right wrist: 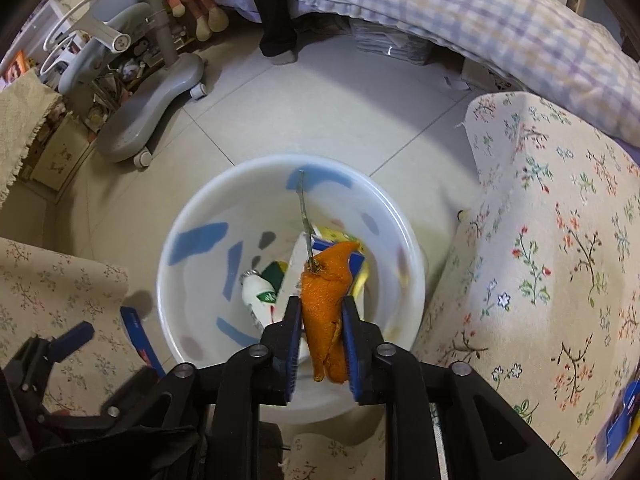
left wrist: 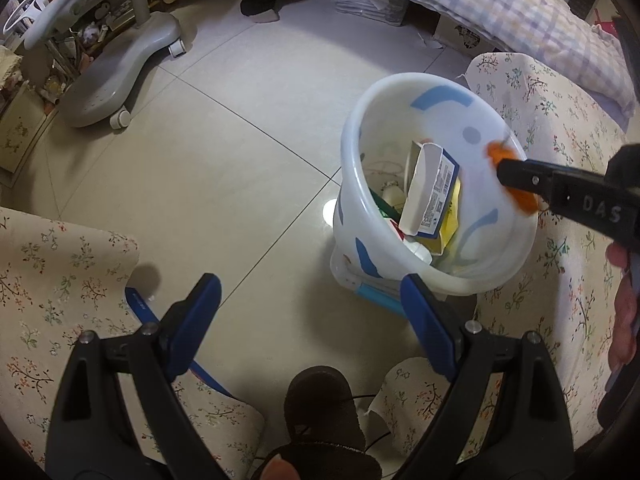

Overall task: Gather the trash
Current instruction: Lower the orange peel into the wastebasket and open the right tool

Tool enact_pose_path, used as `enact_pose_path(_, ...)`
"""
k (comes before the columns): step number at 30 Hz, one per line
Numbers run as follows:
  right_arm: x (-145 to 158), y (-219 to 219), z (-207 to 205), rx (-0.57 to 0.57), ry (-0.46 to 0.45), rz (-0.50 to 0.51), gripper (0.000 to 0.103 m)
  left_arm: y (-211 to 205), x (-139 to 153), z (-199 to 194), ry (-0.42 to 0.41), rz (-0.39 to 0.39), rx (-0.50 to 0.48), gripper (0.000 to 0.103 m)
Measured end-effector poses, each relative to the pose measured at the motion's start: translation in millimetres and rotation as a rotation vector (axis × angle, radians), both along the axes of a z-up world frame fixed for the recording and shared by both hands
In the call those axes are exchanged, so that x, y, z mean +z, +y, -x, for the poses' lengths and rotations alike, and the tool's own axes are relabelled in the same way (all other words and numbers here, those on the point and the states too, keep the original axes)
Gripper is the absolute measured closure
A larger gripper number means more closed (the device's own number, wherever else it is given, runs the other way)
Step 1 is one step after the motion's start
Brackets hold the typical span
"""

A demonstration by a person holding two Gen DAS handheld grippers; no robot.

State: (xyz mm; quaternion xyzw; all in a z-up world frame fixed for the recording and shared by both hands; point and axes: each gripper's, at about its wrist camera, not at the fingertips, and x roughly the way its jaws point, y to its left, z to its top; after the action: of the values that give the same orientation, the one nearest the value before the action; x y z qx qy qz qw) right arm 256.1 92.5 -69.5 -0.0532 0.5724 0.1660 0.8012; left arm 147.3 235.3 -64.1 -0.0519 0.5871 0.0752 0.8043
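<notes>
Bin between floral covers, chair beyond

**Black frames, blue pads, dark slippers**

Left claw: matte black plastic arms with triangular cut-outs, silver round screws at the joints, flat blue fingers with slightly rounded tips. Seen from the right wrist camera as a black linkage with one blue tip and small silver bolts.

Right claw: same black body and silver pivot screws, blue pads edged along black finger blocks. From the left wrist view, a slim black bar with one screw head and raised letters "DAS" on its side.

Right hand: pinkish bare skin at the frame edge. Brown fuzzy slipper below, thin black cable trailing beside it.
</notes>
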Motion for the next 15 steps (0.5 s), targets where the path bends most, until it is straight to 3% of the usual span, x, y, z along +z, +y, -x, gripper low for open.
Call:
enact_pose_path(1,3,0,0,-0.001,-0.007,-0.003,0.038,-1,0,0,0.001,-0.001,-0.002,0.012)
enact_pose_path(2,7,-1,1,-0.002,-0.02,-0.01,0.033,-1,0,1,0.002,-0.002,-0.003,0.012)
enact_pose_path(8,26,-10,7,0.003,-0.075,0.002,0.032,-3,1,2,0.0,-0.004,-0.008,0.012)
enact_pose_path(15,48,-58,27,-0.049,-0.085,-0.001,0.032,-13,9,3,-0.019,0.012,-0.023,0.012)
